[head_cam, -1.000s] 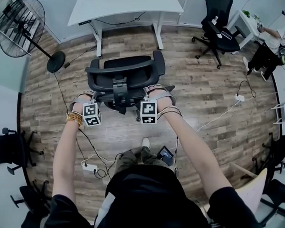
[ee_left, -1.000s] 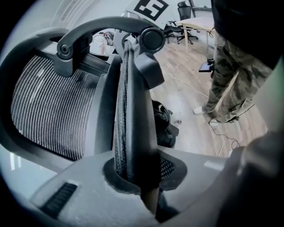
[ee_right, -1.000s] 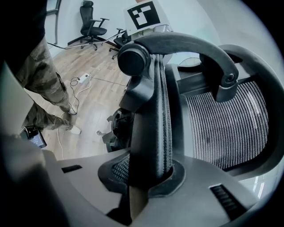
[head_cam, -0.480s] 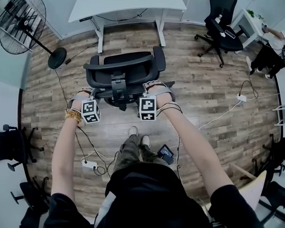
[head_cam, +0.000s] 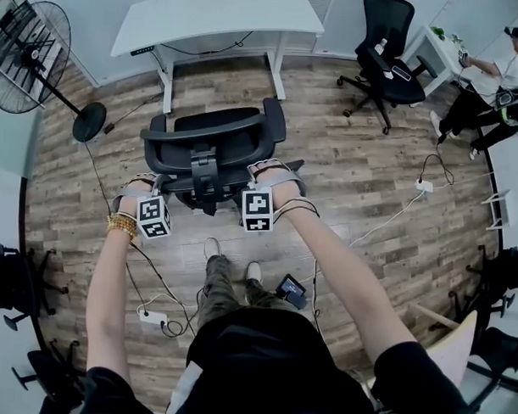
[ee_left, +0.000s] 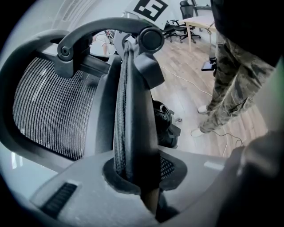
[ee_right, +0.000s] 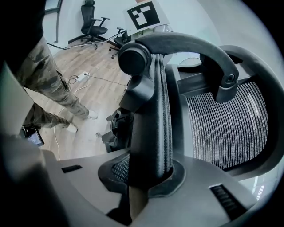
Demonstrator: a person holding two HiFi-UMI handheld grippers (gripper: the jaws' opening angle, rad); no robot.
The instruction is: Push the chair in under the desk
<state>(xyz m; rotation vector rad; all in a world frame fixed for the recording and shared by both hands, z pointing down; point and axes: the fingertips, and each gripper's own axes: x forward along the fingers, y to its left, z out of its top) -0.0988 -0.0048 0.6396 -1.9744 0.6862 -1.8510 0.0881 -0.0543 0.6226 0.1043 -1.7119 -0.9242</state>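
Note:
A black mesh office chair (head_cam: 212,139) stands on the wood floor, its seat facing the white desk (head_cam: 216,18) just beyond it. I stand behind the chair. In the head view my left gripper (head_cam: 147,189) is at the backrest's left edge and my right gripper (head_cam: 273,173) at its right edge. The left gripper (ee_left: 137,177) is shut on the backrest's padded rim (ee_left: 131,119), which runs up between its jaws. In the same way the right gripper (ee_right: 146,181) is shut on the opposite rim (ee_right: 153,124).
A standing fan (head_cam: 31,45) is at the far left by the desk. A second black chair (head_cam: 384,60), a small white table (head_cam: 438,45) and a seated person (head_cam: 492,100) are at the far right. Cables, a power strip (head_cam: 152,317) and a small device (head_cam: 290,290) lie by my feet.
My feet have stepped forward behind the chair, and the chair with both grippers on it has edged a little closer to the desk. Both grips are unchanged.

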